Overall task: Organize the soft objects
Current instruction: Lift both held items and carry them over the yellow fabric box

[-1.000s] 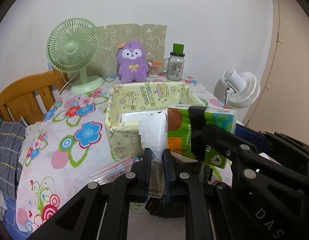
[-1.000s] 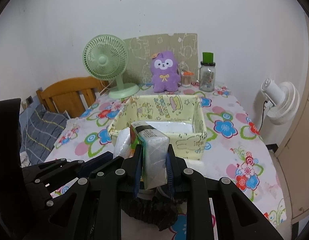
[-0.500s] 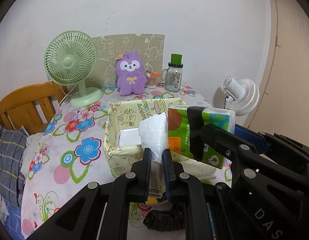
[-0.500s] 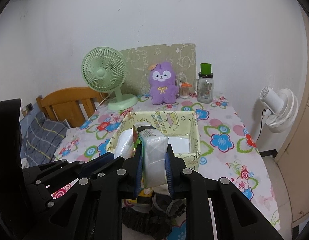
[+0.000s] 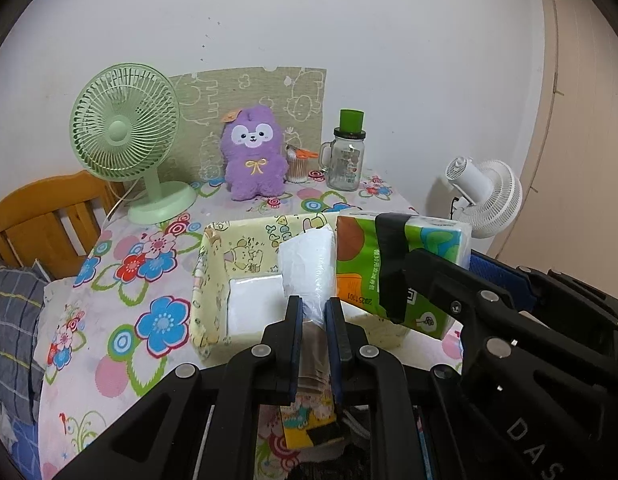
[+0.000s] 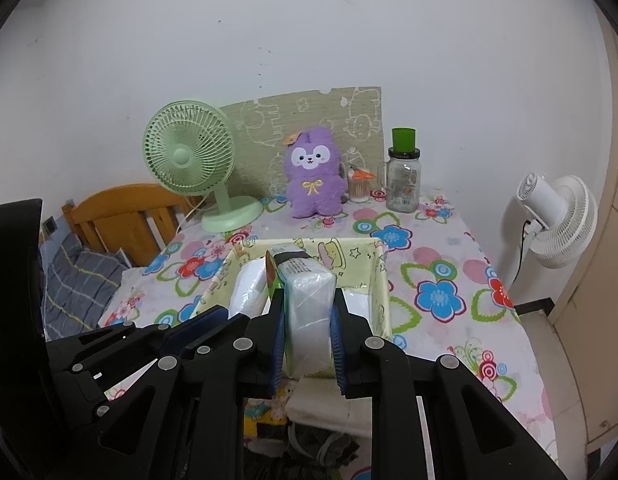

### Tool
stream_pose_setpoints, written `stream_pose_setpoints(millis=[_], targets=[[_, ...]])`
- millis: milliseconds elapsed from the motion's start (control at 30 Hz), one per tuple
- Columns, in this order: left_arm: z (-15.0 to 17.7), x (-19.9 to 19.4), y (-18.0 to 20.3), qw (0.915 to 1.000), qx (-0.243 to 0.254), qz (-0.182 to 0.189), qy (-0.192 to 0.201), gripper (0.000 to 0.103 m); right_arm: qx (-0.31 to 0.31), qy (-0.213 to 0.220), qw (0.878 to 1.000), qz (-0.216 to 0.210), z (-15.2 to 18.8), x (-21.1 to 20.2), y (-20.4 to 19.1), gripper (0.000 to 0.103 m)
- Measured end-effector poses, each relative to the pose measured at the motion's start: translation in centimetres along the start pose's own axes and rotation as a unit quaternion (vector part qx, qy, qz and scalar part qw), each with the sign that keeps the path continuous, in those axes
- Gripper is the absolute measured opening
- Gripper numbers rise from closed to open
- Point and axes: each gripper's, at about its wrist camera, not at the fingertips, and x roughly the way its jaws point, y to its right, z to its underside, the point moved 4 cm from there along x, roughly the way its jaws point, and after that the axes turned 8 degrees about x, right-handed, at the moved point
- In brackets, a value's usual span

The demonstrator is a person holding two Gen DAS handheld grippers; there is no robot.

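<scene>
My left gripper [image 5: 313, 316] is shut on a white plastic-wrapped tissue pack [image 5: 307, 268], held up in front of the yellow cartoon-print fabric box [image 5: 213, 272]. My right gripper [image 6: 307, 320] is shut on a green tissue pack [image 6: 305, 296], which also shows in the left wrist view [image 5: 397, 276]. Both packs hang above the near edge of the box [image 6: 383, 292]. A white tissue pack [image 5: 253, 306] lies inside the box. A purple plush toy [image 5: 255, 154] sits at the back of the table; it also shows in the right wrist view [image 6: 315, 172].
A green desk fan [image 5: 127, 138] stands back left, a glass jar with green lid [image 5: 347, 158] and a cotton-swab cup [image 5: 297, 164] back right. A white fan [image 5: 483, 194] stands off the table's right edge. A wooden chair [image 5: 41, 216] is at left. Dark clutter lies below the grippers.
Both grippers have risen and drawn back from the box with their packs still held. The box now looks smaller and lower in both views.
</scene>
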Motion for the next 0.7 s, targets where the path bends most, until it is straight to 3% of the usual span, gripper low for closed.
stream_pose_setpoints(millis=[700], targets=[[-2.8,5.5,-2.0,0.9996,-0.011,-0.023,-0.012,0.009,0.011,-0.008,1.000,0.005,-3.1,6.1,1.1,0.023]])
